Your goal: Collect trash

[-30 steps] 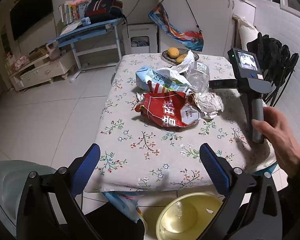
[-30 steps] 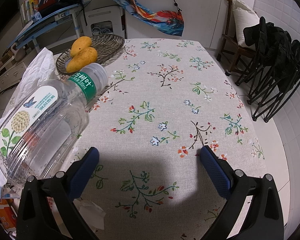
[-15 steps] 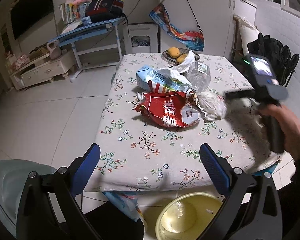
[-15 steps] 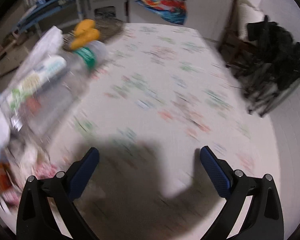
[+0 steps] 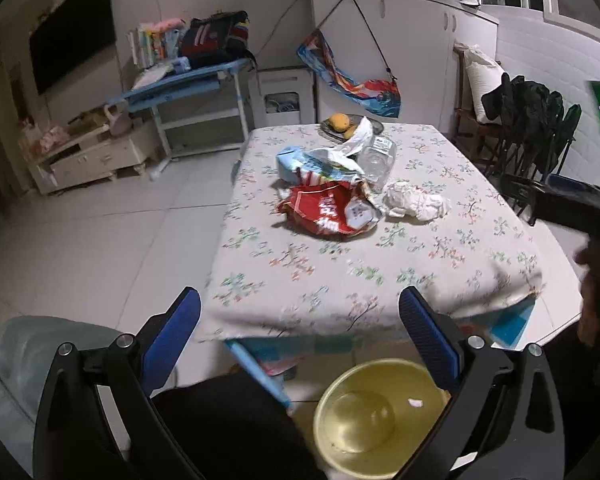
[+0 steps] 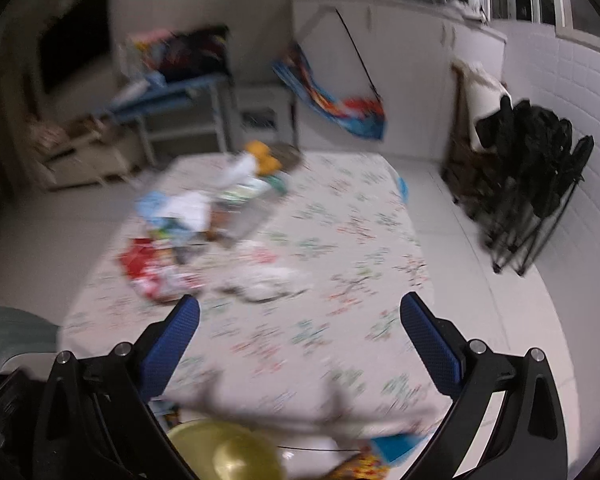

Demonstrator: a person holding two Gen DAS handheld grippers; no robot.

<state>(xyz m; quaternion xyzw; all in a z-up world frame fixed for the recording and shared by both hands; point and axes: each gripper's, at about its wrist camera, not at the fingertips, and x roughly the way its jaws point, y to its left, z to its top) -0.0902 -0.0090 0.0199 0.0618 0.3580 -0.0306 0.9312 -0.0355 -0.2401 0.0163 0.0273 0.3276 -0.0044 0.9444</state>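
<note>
We are hovering both grippers, left gripper (image 5: 300,320) and right gripper (image 6: 300,320), wide apart and empty, above the near table edge (image 5: 340,312). Trash is lying mid-table: red snack bag (image 5: 328,210), crumpled tissue (image 5: 416,202). The blurred right view suggests we are choosing a first piece; the yellow bin (image 5: 340,440) is waiting below.

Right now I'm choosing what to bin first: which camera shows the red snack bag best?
The left wrist view: the red snack bag is sharp, crumpled, mid-table. The right wrist view shows it only as a motion-blurred red patch at the left.
</note>
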